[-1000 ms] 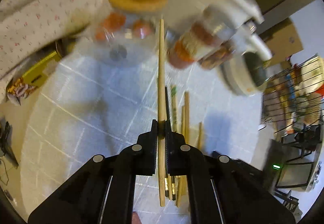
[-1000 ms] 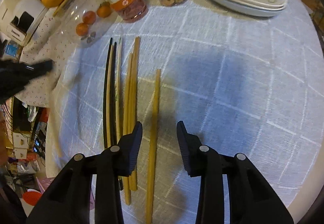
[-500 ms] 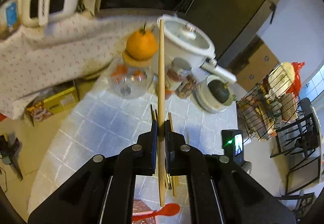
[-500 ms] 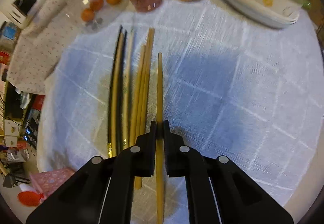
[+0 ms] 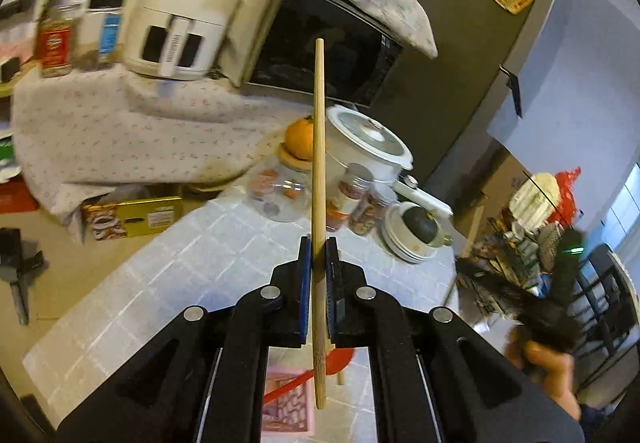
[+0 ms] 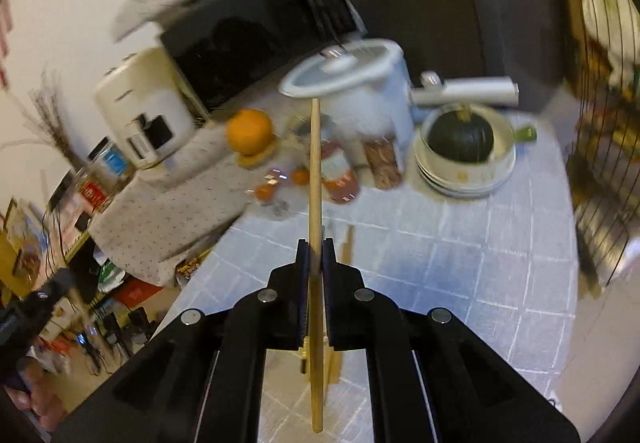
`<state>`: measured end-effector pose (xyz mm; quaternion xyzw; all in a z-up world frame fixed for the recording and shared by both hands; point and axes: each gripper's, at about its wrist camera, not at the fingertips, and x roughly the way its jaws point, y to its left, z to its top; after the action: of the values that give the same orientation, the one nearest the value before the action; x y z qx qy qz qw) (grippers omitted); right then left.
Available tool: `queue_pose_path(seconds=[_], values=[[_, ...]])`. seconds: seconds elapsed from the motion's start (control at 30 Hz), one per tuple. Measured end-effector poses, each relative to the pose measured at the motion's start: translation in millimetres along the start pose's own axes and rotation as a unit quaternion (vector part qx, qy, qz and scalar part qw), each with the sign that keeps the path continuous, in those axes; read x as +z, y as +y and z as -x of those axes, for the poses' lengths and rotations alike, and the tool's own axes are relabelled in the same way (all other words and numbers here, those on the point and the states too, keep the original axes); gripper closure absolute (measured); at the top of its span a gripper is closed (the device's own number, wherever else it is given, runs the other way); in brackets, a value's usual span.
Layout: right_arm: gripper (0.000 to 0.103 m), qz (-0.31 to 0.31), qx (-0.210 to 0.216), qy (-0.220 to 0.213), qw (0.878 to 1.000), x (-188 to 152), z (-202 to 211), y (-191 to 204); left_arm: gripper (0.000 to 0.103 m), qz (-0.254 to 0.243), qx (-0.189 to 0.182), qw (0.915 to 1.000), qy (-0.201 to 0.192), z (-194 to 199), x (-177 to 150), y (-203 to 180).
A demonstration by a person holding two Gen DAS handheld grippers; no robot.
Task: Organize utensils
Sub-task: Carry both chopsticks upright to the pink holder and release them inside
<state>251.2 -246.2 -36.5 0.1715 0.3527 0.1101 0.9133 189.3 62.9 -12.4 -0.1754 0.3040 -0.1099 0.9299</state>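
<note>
My left gripper (image 5: 319, 255) is shut on a light wooden chopstick (image 5: 319, 147), held well above the white checked table (image 5: 192, 263). My right gripper (image 6: 315, 257) is shut on another wooden chopstick (image 6: 315, 171), also lifted above the table (image 6: 460, 263). Both chopsticks point forward along the fingers. A few of the other chopsticks (image 6: 347, 247) show past the right fingers on the cloth; most are hidden behind the grippers. A red spoon (image 5: 316, 371) lies under the left gripper over a pink box (image 5: 286, 399).
At the table's far edge stand a glass jar with an orange on its lid (image 5: 301, 141), snack jars (image 5: 347, 199), a white cooker (image 6: 360, 83) and stacked bowls holding a dark squash (image 6: 460, 139). A microwave (image 5: 320, 51) and a wire rack (image 6: 600, 171) stand beyond.
Both grippers have risen and tilted up from the table, each carrying its chopstick. The right gripper shut on its chopstick a second ago and has lifted it off the cloth.
</note>
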Motion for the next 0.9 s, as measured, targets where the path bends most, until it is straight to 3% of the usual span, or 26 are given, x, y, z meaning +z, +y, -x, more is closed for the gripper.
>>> queue_pose_path(seconds=[0.2,0.37,0.73,0.87,0.9], values=[[0.096,0.037,0.017,-0.103,0.994,-8,65,50,0.097,-0.039,0.025,0.9964,-0.071,13,-30,-7],[0.096,0.047,0.047,-0.122,0.990,-29,83,74,0.097,-0.073,0.046,0.9907,-0.105,9,-52,-13],[0.096,0.055,0.082,-0.108,0.989,-56,58,97,0.097,-0.111,0.070,0.9869,-0.093,-17,-81,-6],[0.096,0.061,0.088,-0.108,0.988,-58,52,103,0.096,-0.107,0.075,0.9892,-0.065,-23,-88,-1],[0.096,0.062,0.087,-0.109,0.988,-59,49,104,0.090,-0.101,0.077,0.9904,-0.056,-24,-89,1]])
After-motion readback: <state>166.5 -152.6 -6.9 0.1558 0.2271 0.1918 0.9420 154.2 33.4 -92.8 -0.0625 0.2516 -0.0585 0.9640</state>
